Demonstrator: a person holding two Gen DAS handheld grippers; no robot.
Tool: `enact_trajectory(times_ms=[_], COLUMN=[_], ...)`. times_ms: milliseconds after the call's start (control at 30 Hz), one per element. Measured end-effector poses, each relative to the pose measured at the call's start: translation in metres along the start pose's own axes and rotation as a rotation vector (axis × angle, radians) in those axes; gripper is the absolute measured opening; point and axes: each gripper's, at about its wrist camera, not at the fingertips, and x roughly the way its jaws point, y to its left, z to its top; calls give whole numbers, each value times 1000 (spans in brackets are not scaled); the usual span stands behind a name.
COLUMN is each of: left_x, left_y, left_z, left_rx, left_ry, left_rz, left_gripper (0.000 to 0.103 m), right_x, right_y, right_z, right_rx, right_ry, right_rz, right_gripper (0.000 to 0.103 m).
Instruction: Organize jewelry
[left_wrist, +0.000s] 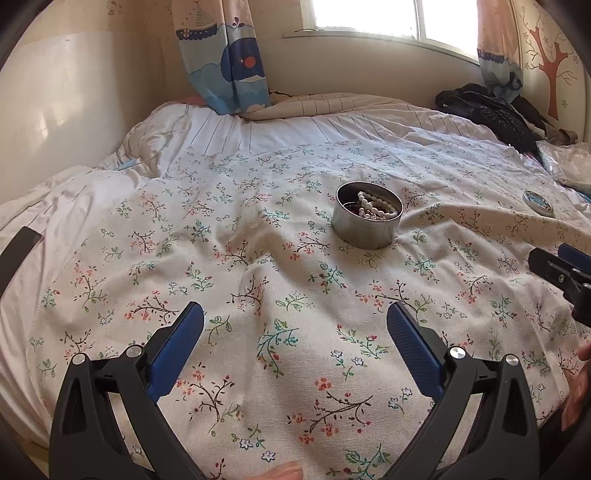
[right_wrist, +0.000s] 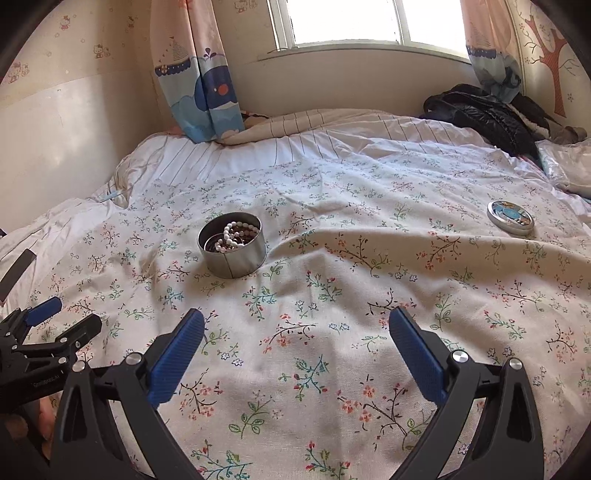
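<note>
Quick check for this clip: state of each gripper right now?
Left gripper: open, holding nothing, over the floral bedspread.
Right gripper: open, holding nothing; the tin with beads lies ahead, untouched.

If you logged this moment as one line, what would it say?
left gripper: open, empty | right gripper: open, empty | tin: lidless, beads inside | lid: apart on bedspread

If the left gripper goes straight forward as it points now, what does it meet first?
Probably the floral bedspread: the open left gripper aims just left of the round tin, though depth is uncertain.
</note>
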Motion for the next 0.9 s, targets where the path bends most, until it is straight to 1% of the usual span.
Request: enact_trajectory(times_ms=[167, 267, 300, 367, 433, 633, 767, 833, 867, 900], left_x=[-4, -6, -7, -7, -7, -2, 4, 2, -2, -6], left_y=[-1, 2, 3, 3, 3, 6, 9, 10, 11, 13], left_z=[-2, -3, -3, -3, -3, -2, -1, -1, 0, -1], left_rx=[11, 6, 2, -2, -4, -13, -20, -13, -18, -32], left_ry=[5, 6, 6, 6, 5, 30, 60, 42, 17, -10], left_rz=[37, 27, 27, 29, 22, 26, -2, 21, 48, 90], left_gripper=[95, 95, 95, 96, 96, 96, 96, 96, 96, 95], right_x=[-20, -26, -25, -17, -13, -13, -10, -8, -8, -7], right_y=[-2, -5, -5, -6, -6, -8, -10, -10, -9, -8], right_z=[-2, -2, -2, -1, -1, -3, -2, -2, -1, -1], right_rx=[17, 33, 37, 43, 46, 52, 60, 57, 53, 47], right_ry=[-81, -105, -96, -46, -25, -27, -12, -8, -6, -4], right_rz=[19, 29, 32, 24, 18, -8, -37, -51, -56, -61], right_gripper=[96, 96, 96, 96, 96, 96, 96, 96, 96, 96])
